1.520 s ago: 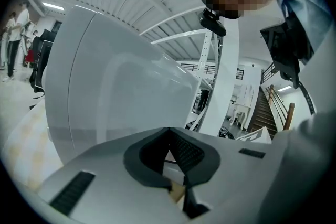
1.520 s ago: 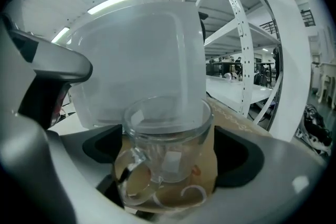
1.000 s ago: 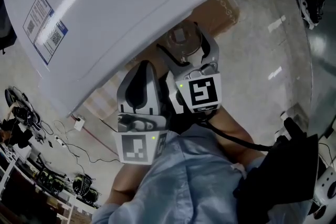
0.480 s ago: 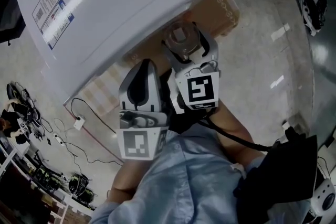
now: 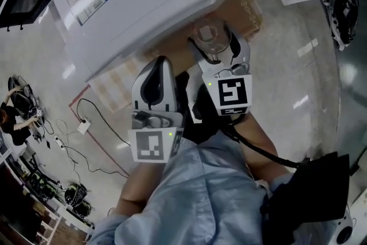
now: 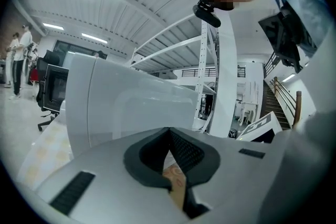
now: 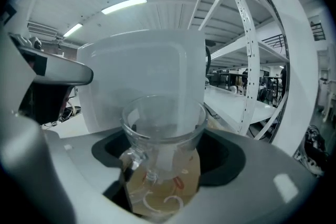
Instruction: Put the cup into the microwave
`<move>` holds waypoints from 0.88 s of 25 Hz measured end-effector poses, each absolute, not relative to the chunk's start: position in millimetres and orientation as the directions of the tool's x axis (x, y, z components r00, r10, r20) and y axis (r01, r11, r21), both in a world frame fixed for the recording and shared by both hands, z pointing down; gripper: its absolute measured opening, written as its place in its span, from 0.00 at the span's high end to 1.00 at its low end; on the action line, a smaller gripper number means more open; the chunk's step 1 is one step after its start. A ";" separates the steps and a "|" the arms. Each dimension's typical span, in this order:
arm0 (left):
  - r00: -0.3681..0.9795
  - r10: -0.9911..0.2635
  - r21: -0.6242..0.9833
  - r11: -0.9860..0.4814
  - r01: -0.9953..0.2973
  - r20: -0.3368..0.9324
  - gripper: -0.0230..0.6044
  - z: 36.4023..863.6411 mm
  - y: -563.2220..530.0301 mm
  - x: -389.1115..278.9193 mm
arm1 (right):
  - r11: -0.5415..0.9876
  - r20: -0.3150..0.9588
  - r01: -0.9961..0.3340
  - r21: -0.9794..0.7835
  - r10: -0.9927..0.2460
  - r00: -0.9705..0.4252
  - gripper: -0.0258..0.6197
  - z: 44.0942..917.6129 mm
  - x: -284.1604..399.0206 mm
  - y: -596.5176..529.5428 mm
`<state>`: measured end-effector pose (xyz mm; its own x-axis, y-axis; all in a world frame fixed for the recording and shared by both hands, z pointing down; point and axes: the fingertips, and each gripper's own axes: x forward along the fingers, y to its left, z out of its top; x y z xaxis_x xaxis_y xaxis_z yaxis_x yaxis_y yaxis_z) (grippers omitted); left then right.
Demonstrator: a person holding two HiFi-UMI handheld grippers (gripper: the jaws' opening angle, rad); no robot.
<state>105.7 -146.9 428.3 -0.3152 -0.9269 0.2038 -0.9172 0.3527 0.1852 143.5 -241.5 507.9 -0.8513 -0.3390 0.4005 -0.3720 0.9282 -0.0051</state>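
The clear cup (image 7: 163,134) stands upright, clamped in the right claw (image 7: 164,176), whose jaws have just been closing on it, just in front of the white microwave (image 7: 142,76). The left claw (image 6: 169,131), pinched together and empty, hangs before the microwave too, probably kept free for opening it.

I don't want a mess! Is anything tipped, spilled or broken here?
Nothing stands out. The glass cup stands upright and whole in the right gripper, whose jaws have just been closing on it. No spill shows.
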 end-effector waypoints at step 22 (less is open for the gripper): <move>-0.509 -0.855 0.126 0.518 -0.846 0.099 0.95 314.3 -83.2 111.2 | 0.987 0.304 -0.161 0.000 -0.154 -0.940 0.40 353.5 148.3 -162.8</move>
